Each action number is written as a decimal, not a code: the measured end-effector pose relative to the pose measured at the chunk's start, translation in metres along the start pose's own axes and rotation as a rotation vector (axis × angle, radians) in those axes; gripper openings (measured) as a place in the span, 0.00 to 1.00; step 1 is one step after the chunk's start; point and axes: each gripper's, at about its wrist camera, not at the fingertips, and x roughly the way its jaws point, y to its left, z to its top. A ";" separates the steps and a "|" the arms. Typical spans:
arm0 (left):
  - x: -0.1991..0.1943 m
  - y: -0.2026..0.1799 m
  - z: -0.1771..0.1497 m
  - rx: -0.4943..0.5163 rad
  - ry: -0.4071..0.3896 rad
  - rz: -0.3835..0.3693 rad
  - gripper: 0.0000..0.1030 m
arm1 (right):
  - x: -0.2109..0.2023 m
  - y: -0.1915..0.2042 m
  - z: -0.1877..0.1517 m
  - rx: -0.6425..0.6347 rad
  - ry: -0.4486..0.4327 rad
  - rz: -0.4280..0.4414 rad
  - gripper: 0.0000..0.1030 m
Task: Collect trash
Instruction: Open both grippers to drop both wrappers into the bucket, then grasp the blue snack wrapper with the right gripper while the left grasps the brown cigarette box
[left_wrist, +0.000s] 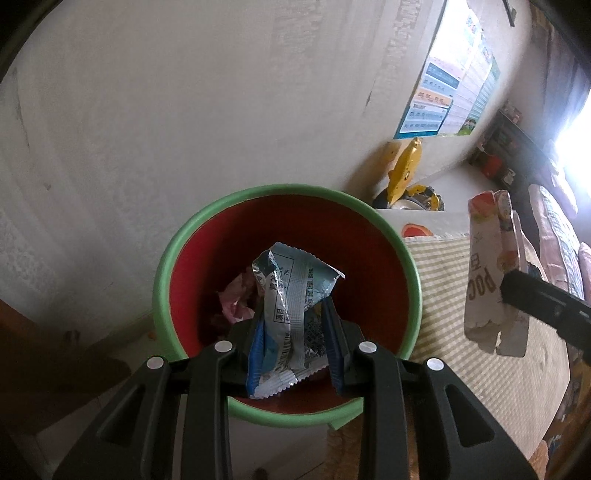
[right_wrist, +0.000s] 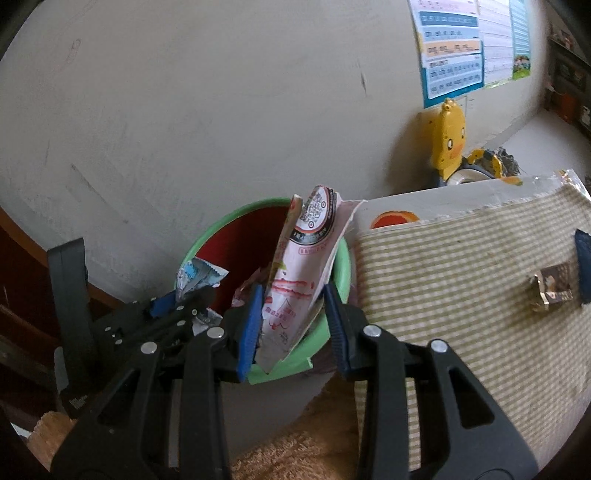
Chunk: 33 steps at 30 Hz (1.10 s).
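Observation:
My left gripper (left_wrist: 291, 332) is shut on a blue and silver wrapper (left_wrist: 291, 291) and holds it over the mouth of a red bin with a green rim (left_wrist: 284, 195). Crumpled pink trash (left_wrist: 236, 299) lies inside the bin. My right gripper (right_wrist: 293, 314) is shut on a pink and white wrapper (right_wrist: 306, 258), held upright at the bin's right rim (right_wrist: 341, 266). The left gripper (right_wrist: 184, 299) with its blue wrapper also shows in the right wrist view. A small brown and gold wrapper (right_wrist: 552, 286) lies on the striped cloth (right_wrist: 461, 277).
A table covered in green-striped cloth (left_wrist: 480, 332) stands right of the bin. A yellow duck toy (right_wrist: 448, 136) sits behind it against the wall, under a poster (right_wrist: 454, 51). Dark wooden furniture (left_wrist: 44, 350) stands left of the bin. An orange towel (right_wrist: 295, 450) lies below.

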 end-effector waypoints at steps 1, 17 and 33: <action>0.001 0.002 0.000 -0.004 0.002 0.002 0.26 | 0.003 0.001 0.000 -0.004 0.009 -0.001 0.33; 0.015 0.010 -0.002 -0.052 0.029 0.027 0.61 | 0.020 0.001 -0.004 -0.004 0.022 0.020 0.53; 0.007 -0.043 -0.008 0.103 0.016 -0.023 0.65 | -0.073 -0.303 -0.021 0.500 -0.102 -0.648 0.67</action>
